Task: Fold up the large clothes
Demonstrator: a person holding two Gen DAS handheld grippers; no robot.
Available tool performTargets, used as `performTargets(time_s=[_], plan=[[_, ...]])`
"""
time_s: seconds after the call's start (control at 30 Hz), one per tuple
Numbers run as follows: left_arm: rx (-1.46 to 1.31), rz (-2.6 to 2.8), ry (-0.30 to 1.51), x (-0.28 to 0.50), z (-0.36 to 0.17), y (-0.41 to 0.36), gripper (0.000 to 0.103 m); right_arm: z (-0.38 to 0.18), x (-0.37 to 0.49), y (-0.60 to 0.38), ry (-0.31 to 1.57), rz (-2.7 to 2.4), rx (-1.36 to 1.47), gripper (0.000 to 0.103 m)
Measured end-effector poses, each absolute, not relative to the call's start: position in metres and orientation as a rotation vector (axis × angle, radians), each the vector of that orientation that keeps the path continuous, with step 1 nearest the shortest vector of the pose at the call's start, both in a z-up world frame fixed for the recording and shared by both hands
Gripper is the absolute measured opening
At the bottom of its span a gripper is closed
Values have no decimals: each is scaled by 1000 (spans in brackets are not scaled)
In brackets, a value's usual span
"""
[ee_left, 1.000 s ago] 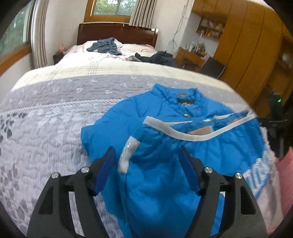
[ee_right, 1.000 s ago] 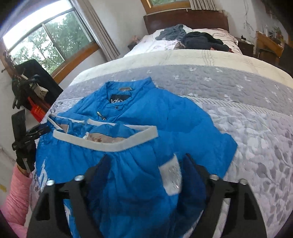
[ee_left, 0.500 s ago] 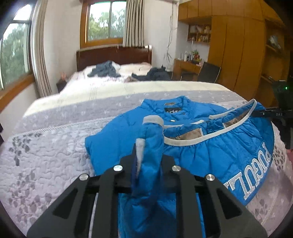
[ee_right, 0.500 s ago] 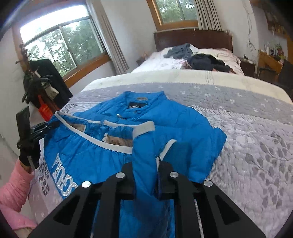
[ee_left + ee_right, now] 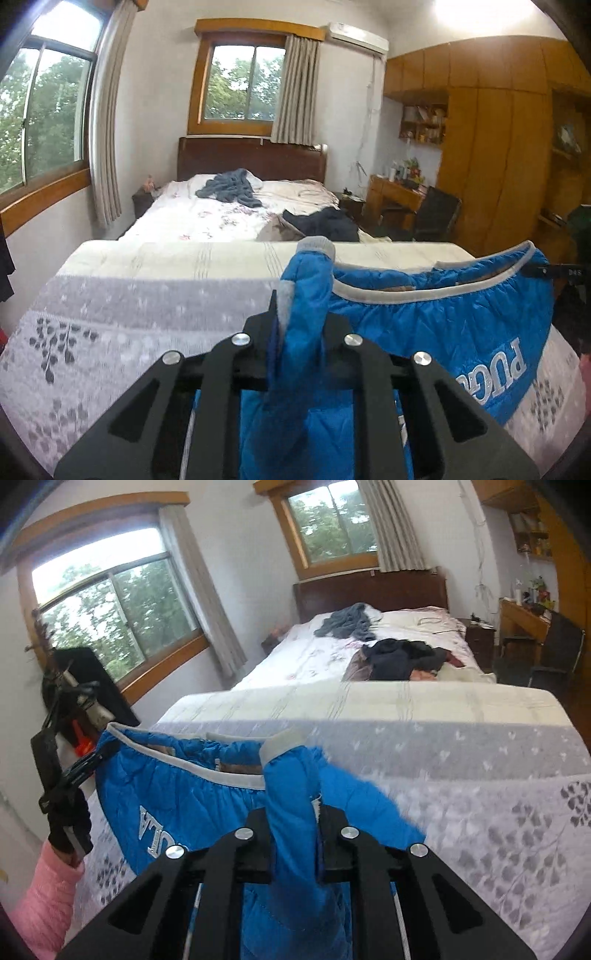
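We have both grippers raised above the quilted bed cover [image 5: 122, 314], each one clamped on a bunch of the blue padded jacket [image 5: 443, 325]. In the left wrist view the left gripper [image 5: 301, 325] sits at the lower centre of the frame, jaws pinched tight on a fold of blue fabric with a grey knit cuff [image 5: 317, 246] standing up above the fingertips. In the right wrist view the right gripper [image 5: 293, 812] does the same at lower centre, jaws closed on another blue fold topped by a pale cuff [image 5: 282, 743].

At the left edge of the right wrist view we see the other gripper from outside, held by a hand in a black glove [image 5: 68, 821] with a pink sleeve [image 5: 48, 893] below it — arm angled up from the lower left corner.

The jacket hangs stretched between the two grippers, its long axis running across the frame, grey-trimmed hem [image 5: 436, 291] uppermost. The white lettering on it is only partly readable: "PUG" in the left wrist view, cut off by the gripper body. The jacket's lower part is hidden behind the black gripper frames in both views, so we cannot tell how much of it rests on the cover.

Beyond, at the upper centre, a second bed [image 5: 221, 218] carries a grey garment [image 5: 231, 186] and a dark garment [image 5: 325, 223].
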State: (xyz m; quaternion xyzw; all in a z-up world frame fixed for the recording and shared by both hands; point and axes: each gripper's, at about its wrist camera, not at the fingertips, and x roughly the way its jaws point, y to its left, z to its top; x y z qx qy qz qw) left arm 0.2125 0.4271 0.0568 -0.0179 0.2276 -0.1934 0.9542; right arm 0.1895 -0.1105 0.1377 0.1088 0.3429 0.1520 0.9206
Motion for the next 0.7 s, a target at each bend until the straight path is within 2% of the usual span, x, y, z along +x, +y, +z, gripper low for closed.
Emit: performTargets(time_s=[0.2, 0.43, 0.63, 0.7], plan=[[-27, -351, 531, 274, 39, 407, 16, 116, 257, -119, 779, 258, 286, 14], [-30, -305, 708, 336, -24, 399, 17, 59, 307, -121, 888, 205, 322, 14], [-26, -273, 857, 367, -72, 400, 24, 6, 331, -124, 988, 142, 332, 15], [-33, -271, 887, 374, -80, 403, 30, -9, 335, -127, 1015, 131, 348, 15]])
